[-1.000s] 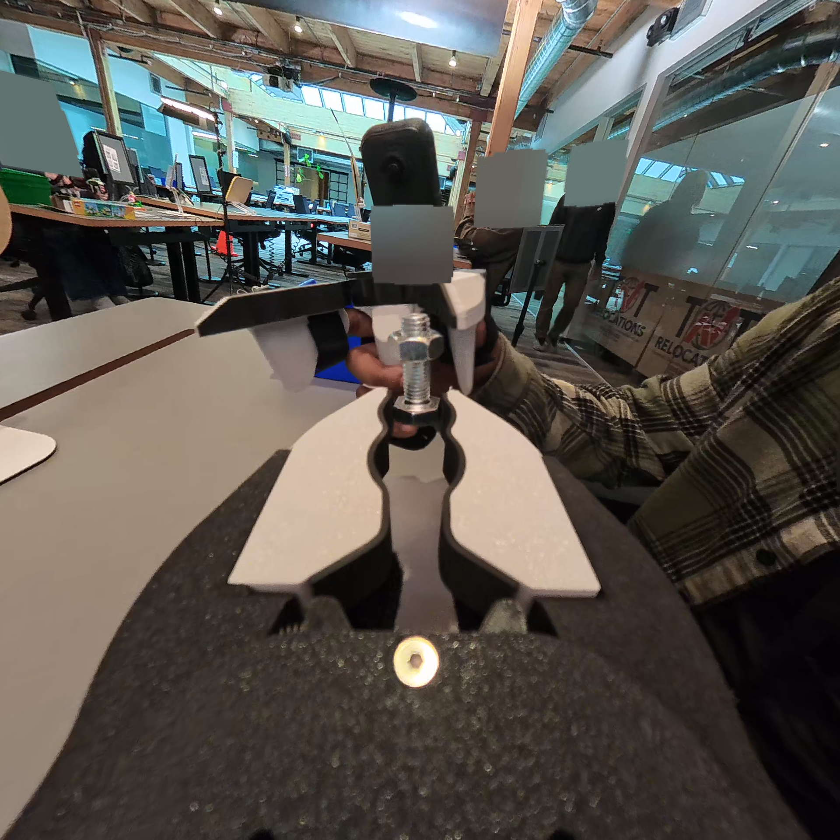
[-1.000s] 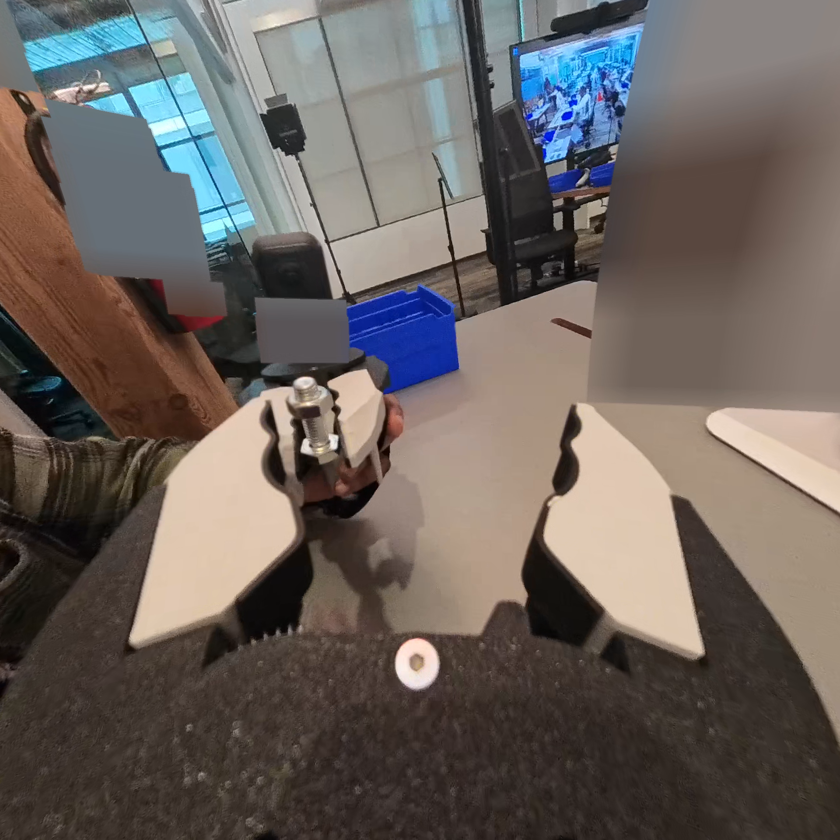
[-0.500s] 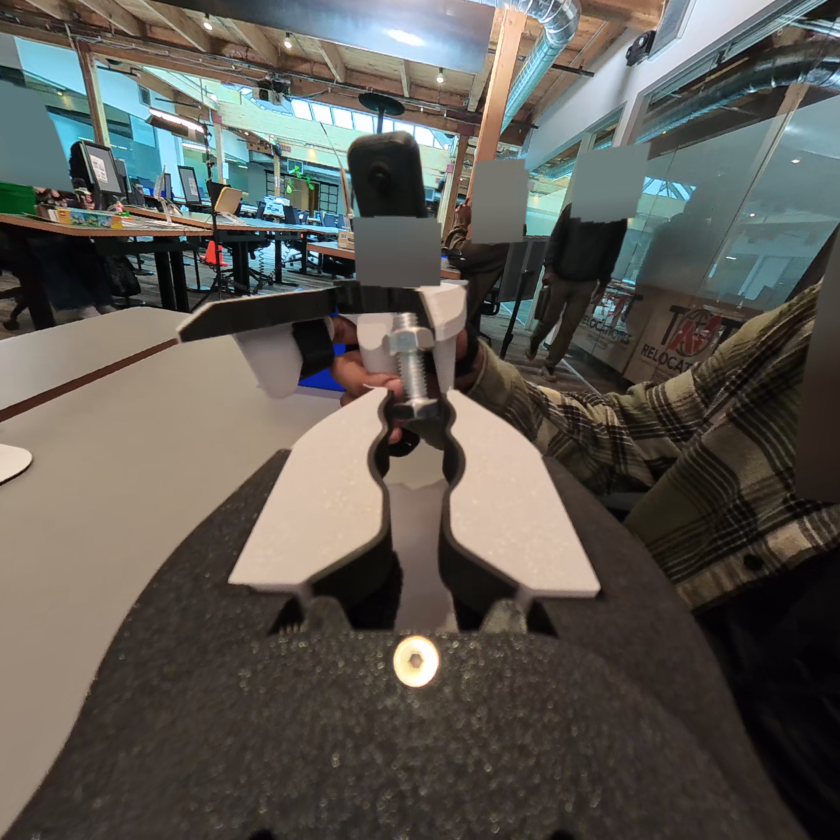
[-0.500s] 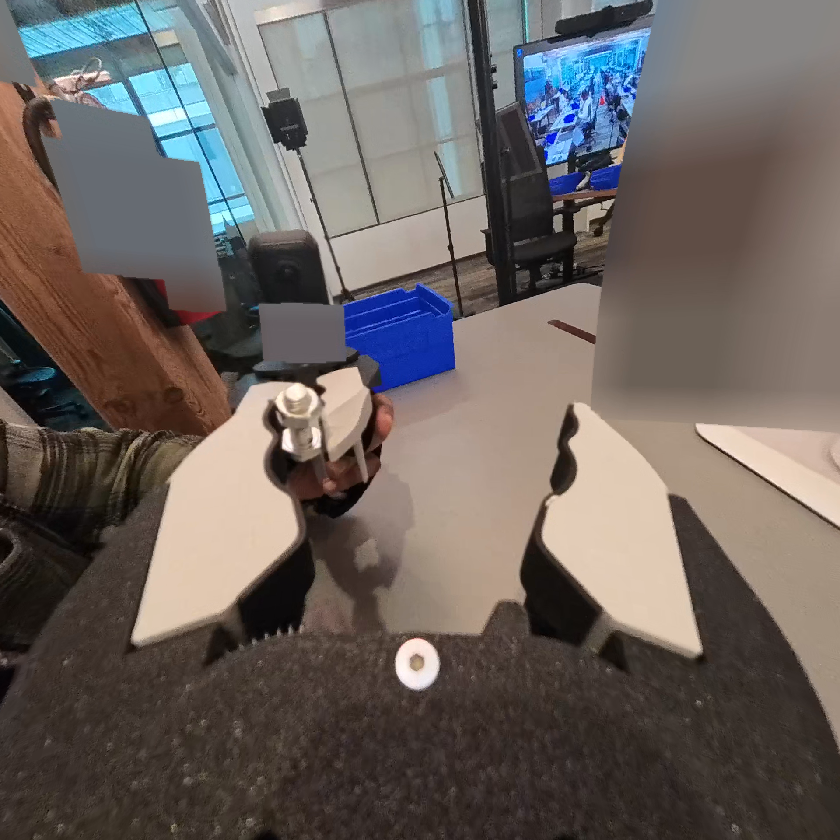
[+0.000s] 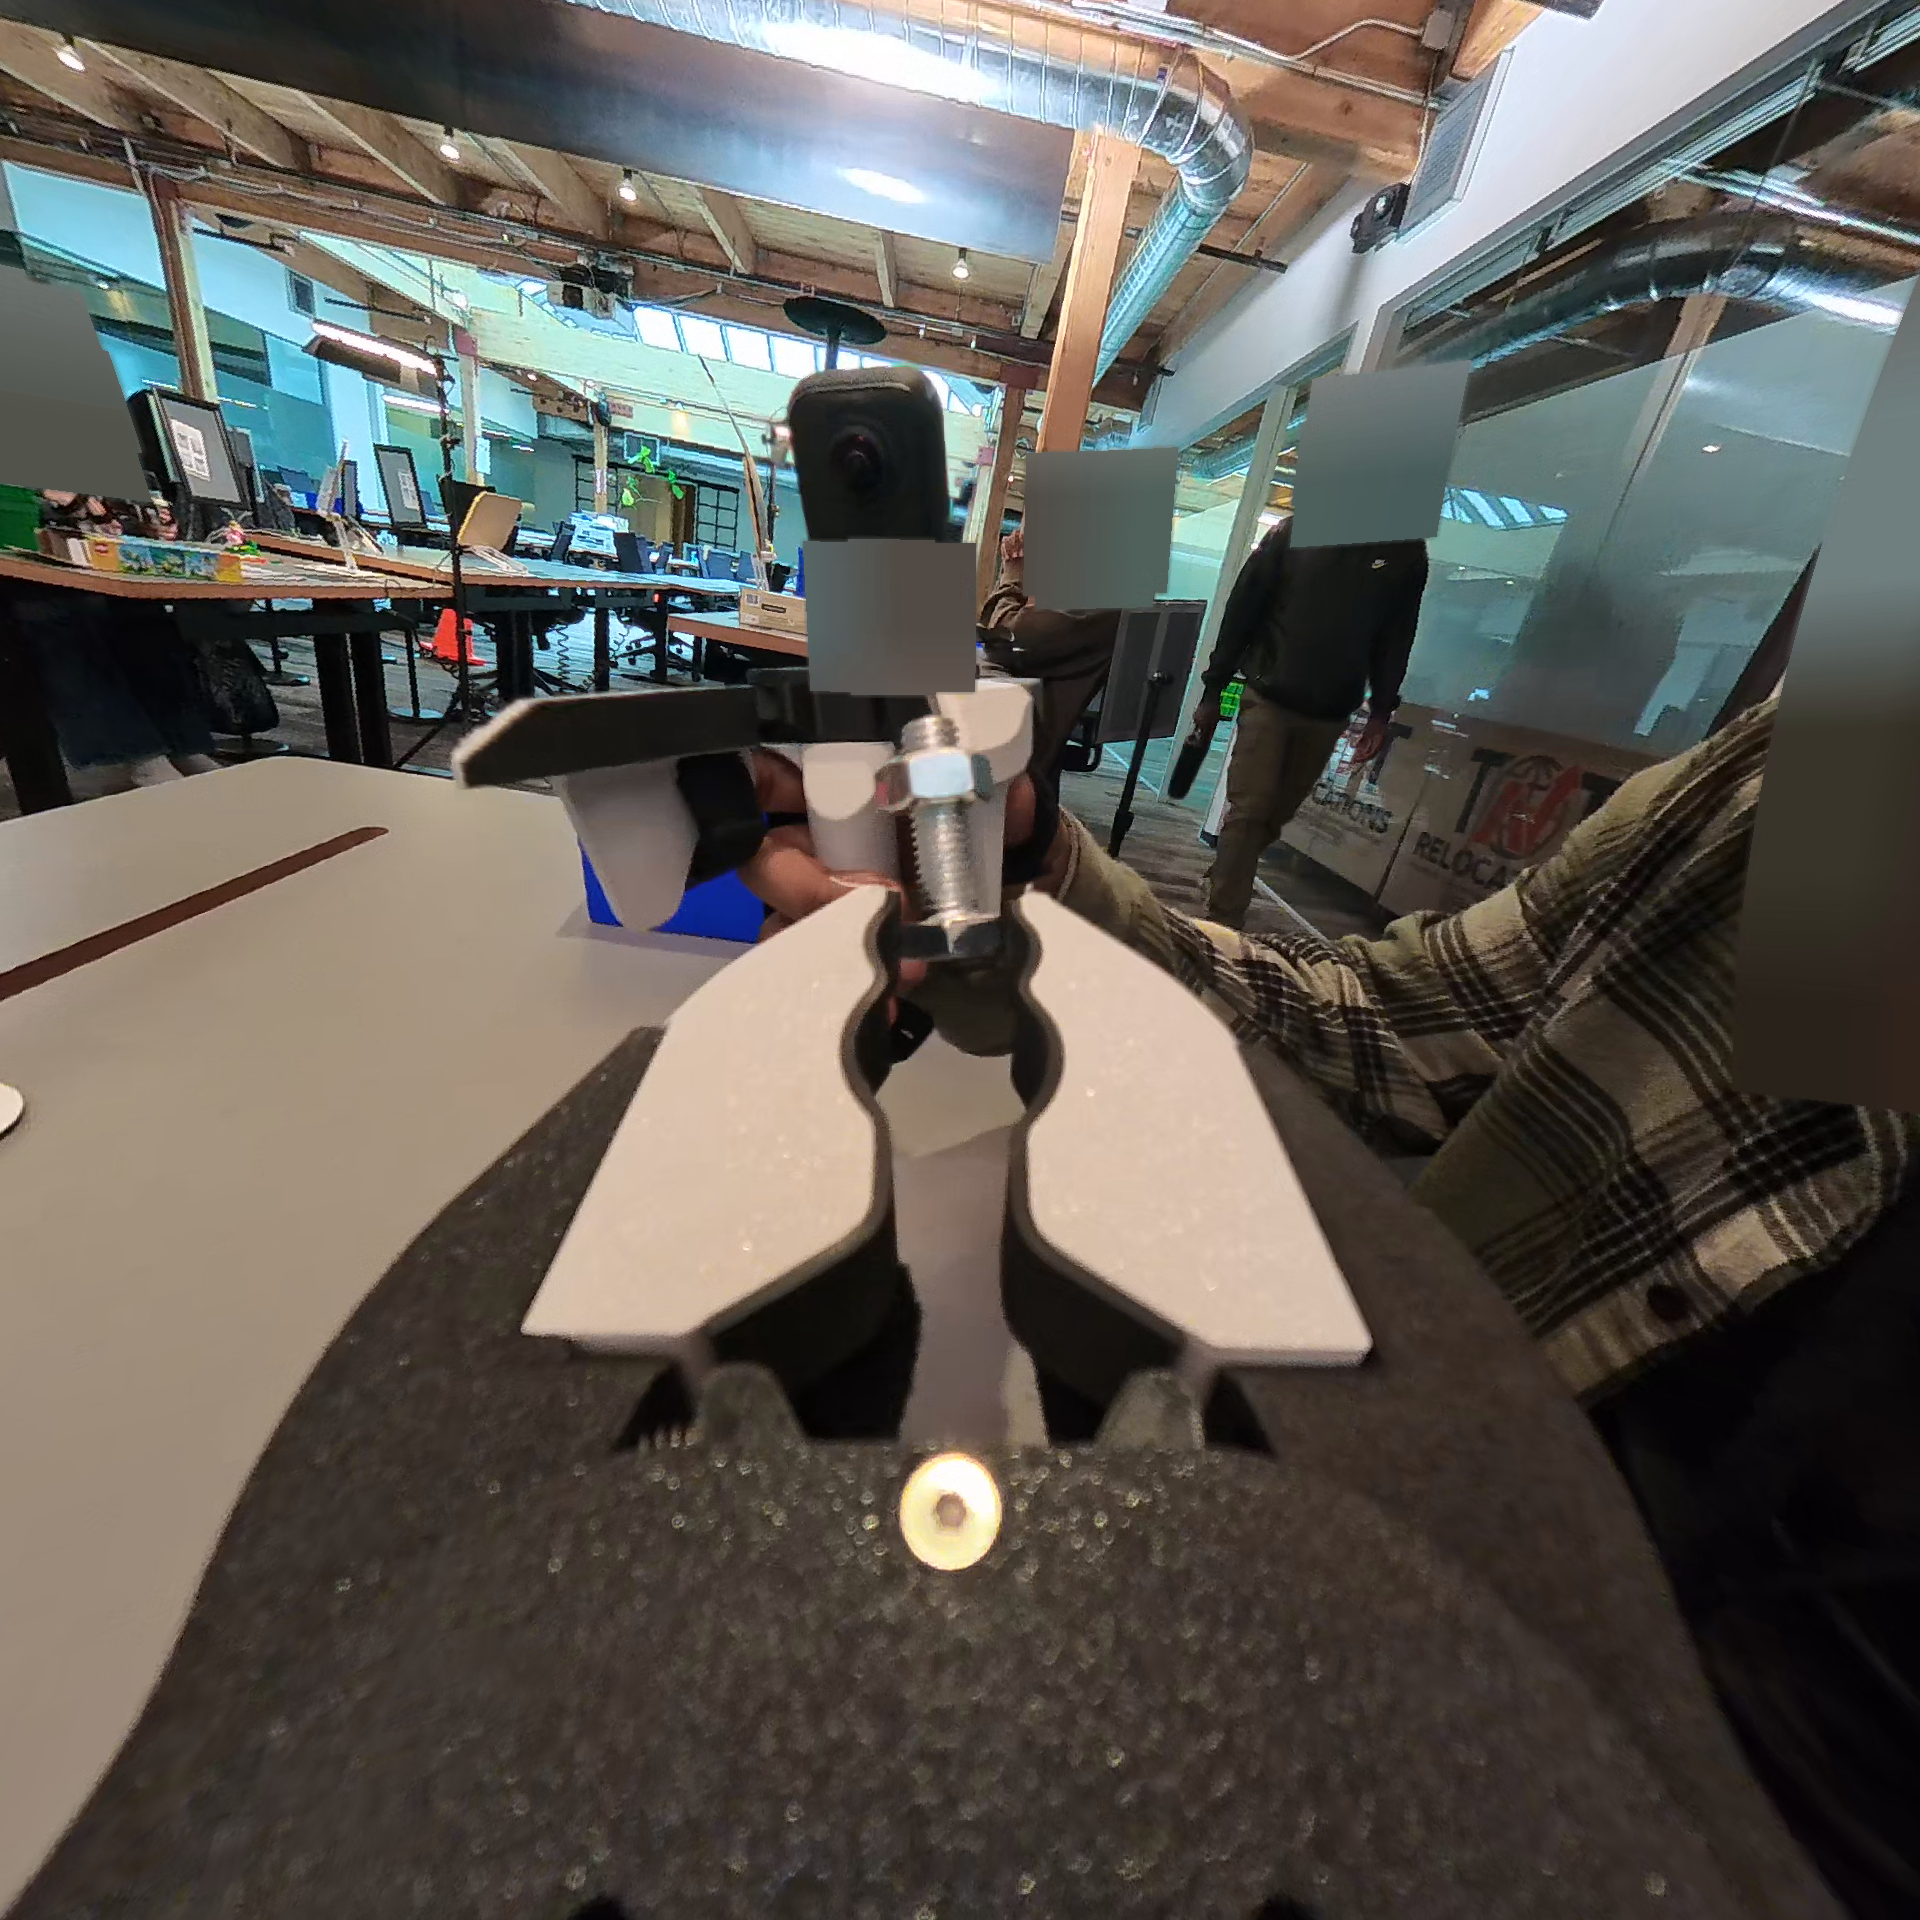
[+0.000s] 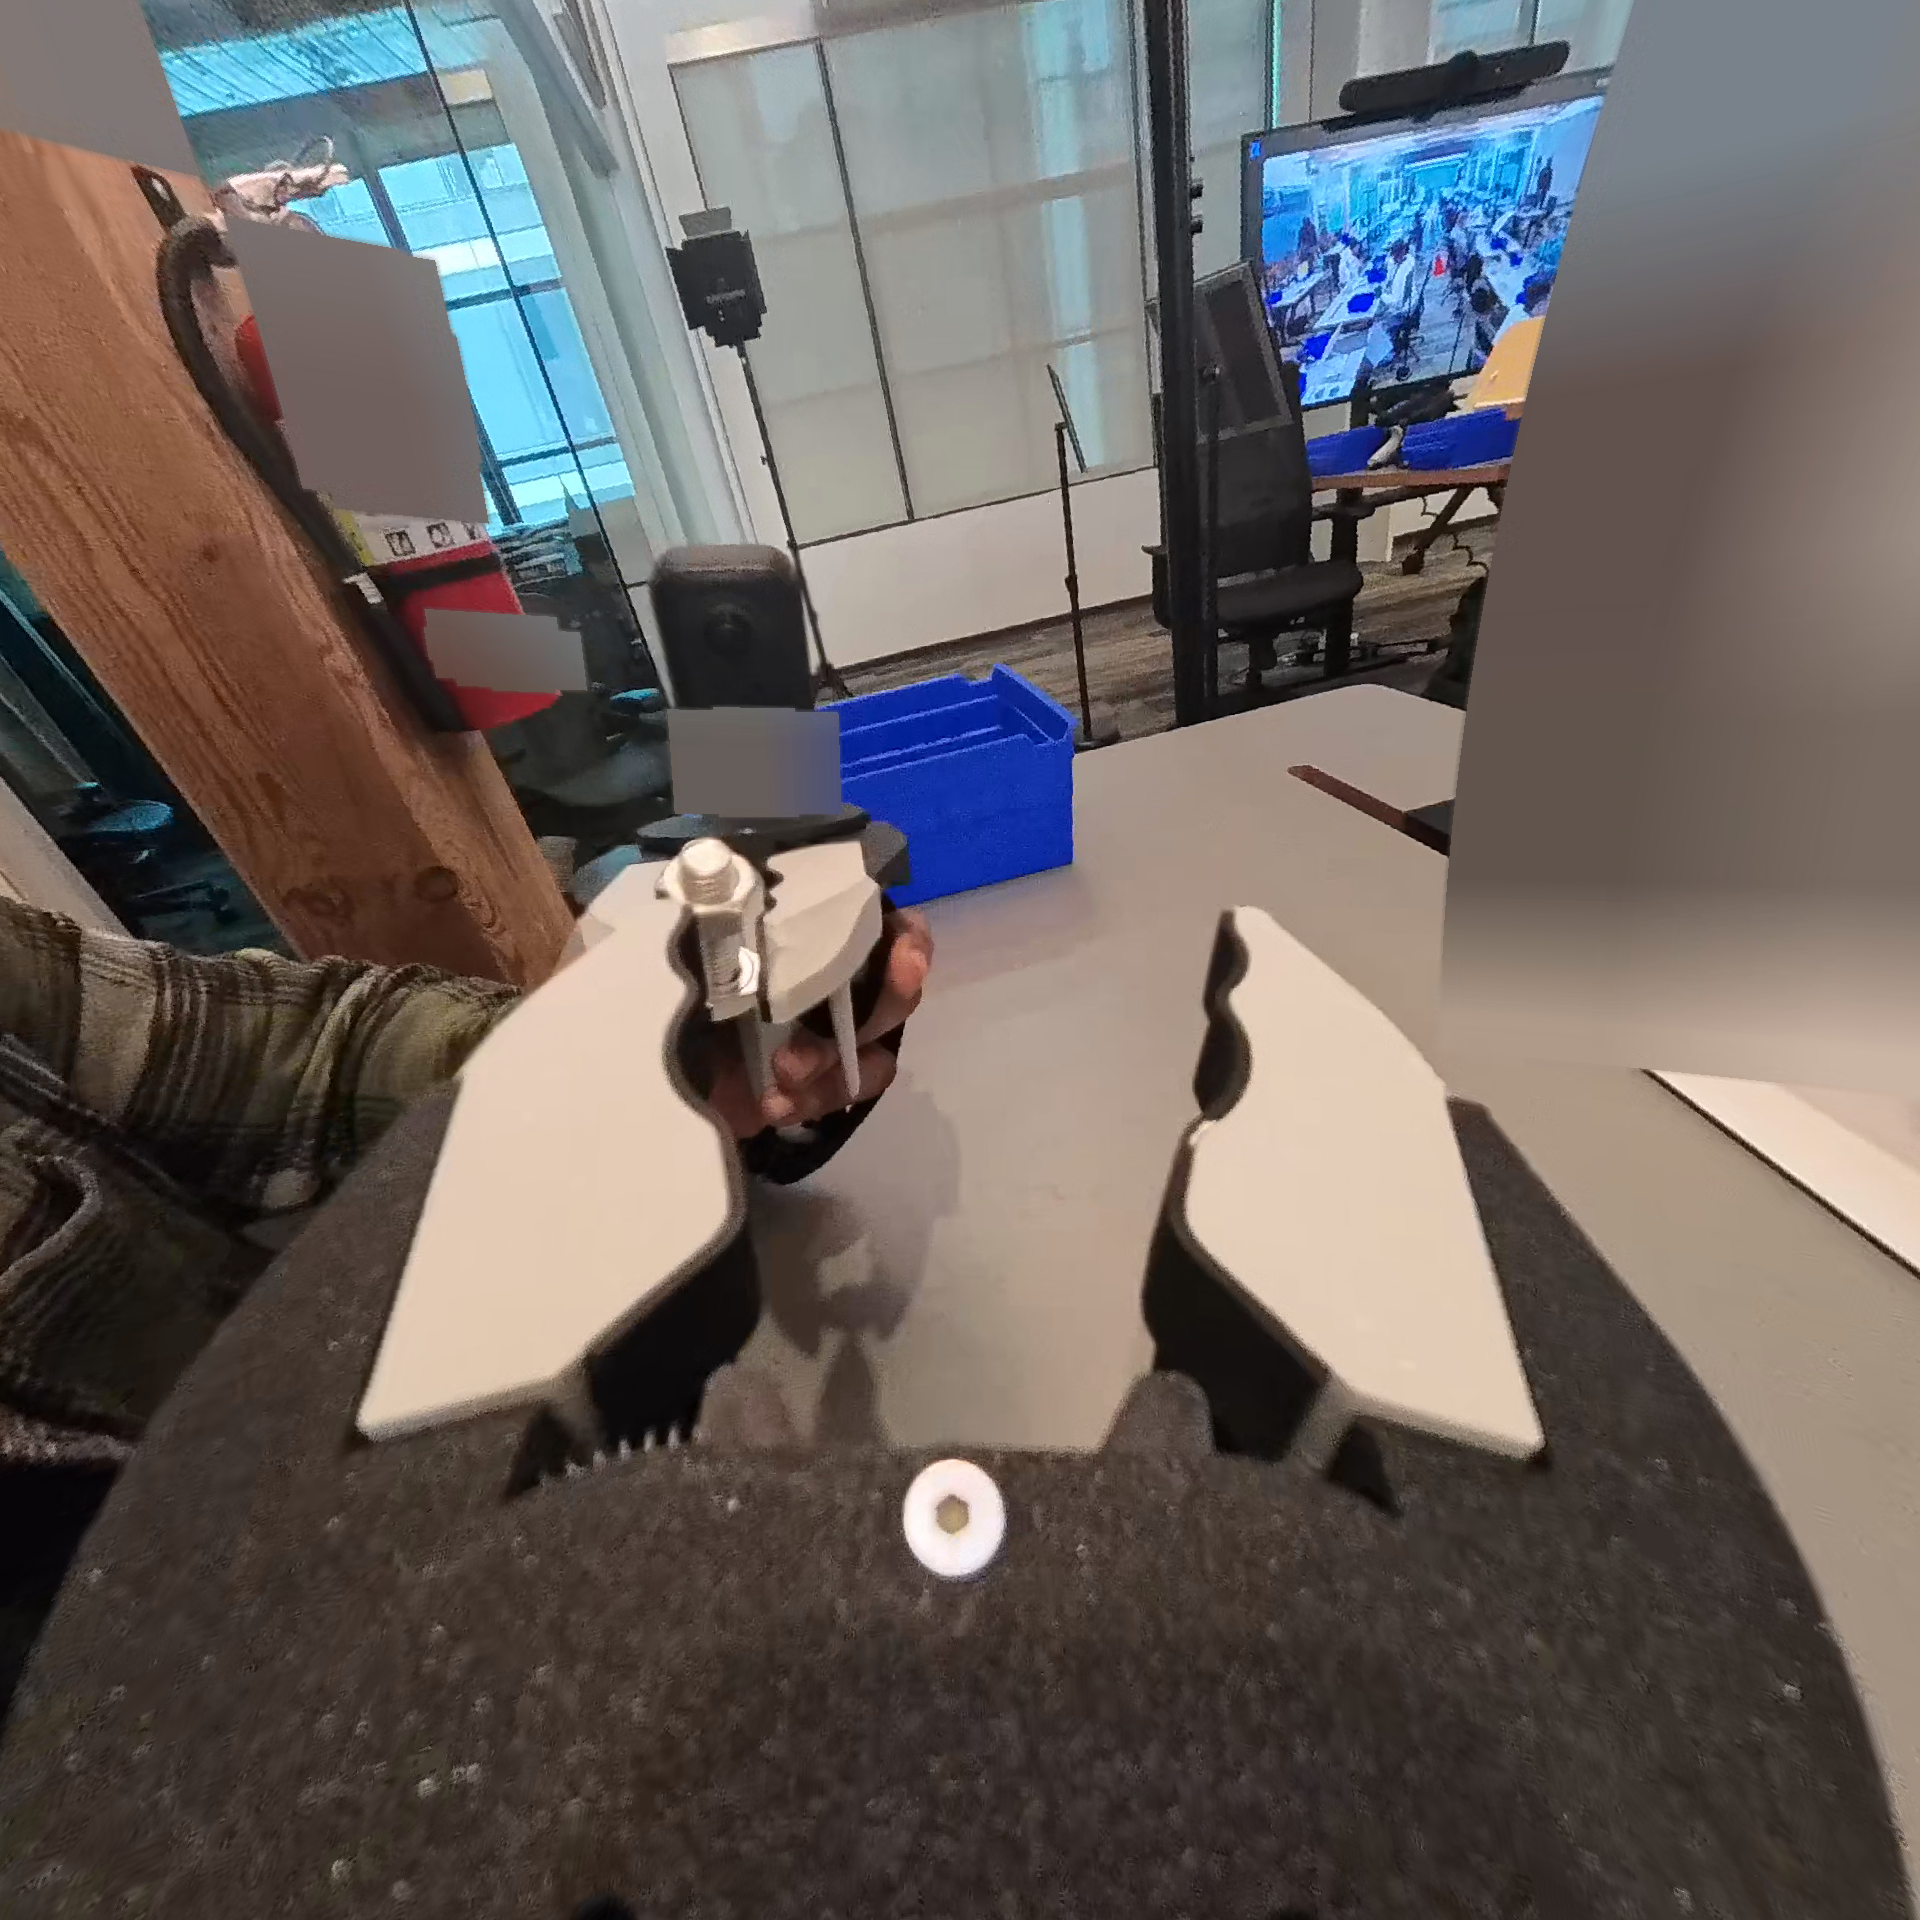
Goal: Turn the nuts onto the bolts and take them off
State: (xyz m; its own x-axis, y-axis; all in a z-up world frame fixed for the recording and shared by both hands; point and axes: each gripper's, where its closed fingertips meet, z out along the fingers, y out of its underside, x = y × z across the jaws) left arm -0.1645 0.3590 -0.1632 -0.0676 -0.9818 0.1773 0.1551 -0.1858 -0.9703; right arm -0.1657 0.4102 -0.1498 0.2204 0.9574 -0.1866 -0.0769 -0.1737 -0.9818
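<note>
I had the left gripper (image 5: 948, 940) pinching the bolt (image 5: 943, 847) by its head, shaft standing upright above the grey table (image 5: 260, 1039). The right gripper (image 6: 961, 1023) sat with jaws spread wide, its left finger (image 6: 582, 1143) up against the nut (image 5: 933, 774) near the threaded tip.

My worry was this: with only one finger touching, the nut could skate round without biting, or the bolt could twist in the left jaws and tilt. If the nut spun off the tip, it would likely drop and roll across the table, maybe toward the blue bin (image 6: 966, 779) at the far edge.

Count, as I saw it: one bolt, one nut, two grippers, one blue bin. I could not see any other nuts or bolts.
</note>
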